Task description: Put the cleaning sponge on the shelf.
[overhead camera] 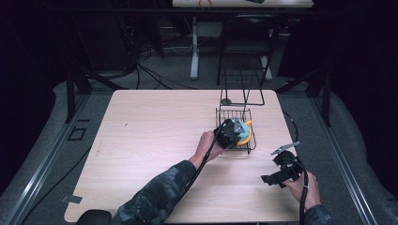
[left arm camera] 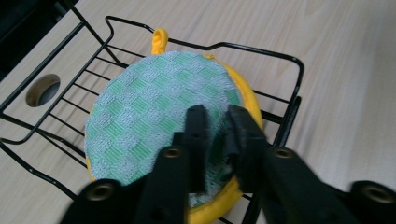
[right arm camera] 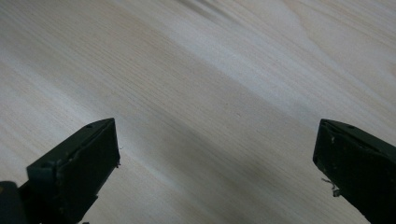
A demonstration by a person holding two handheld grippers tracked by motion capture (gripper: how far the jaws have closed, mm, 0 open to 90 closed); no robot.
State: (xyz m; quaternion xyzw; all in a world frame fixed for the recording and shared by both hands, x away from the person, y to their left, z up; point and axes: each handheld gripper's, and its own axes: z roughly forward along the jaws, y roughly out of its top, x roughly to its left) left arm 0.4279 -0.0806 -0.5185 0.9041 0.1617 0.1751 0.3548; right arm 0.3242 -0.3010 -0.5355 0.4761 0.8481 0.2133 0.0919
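A round pot holder (left arm camera: pixel 154 107), green-checked with a yellow rim and loop, lies in a black wire basket (left arm camera: pixel 261 49) on the wooden table. My left gripper (left arm camera: pixel 218 114) hovers over the pot holder's near edge. Its jaws stand a narrow gap apart, the cloth shows between them, and the pads do not press on it. From above, the left gripper (overhead camera: pixel 233 132) reaches into the basket (overhead camera: pixel 233 111) over the pot holder (overhead camera: pixel 245 136). My right gripper (overhead camera: pixel 274 178) rests near the table's front right, and its own view shows it (right arm camera: pixel 217 140) wide open over bare wood.
A tall black wire stand (overhead camera: pixel 241 93) rises just behind the basket. A round hole (left arm camera: pixel 43 89) in the tabletop shows through the basket's wires. The table's (overhead camera: pixel 155 140) right edge lies close to the right hand. Another table stands on the floor beyond.
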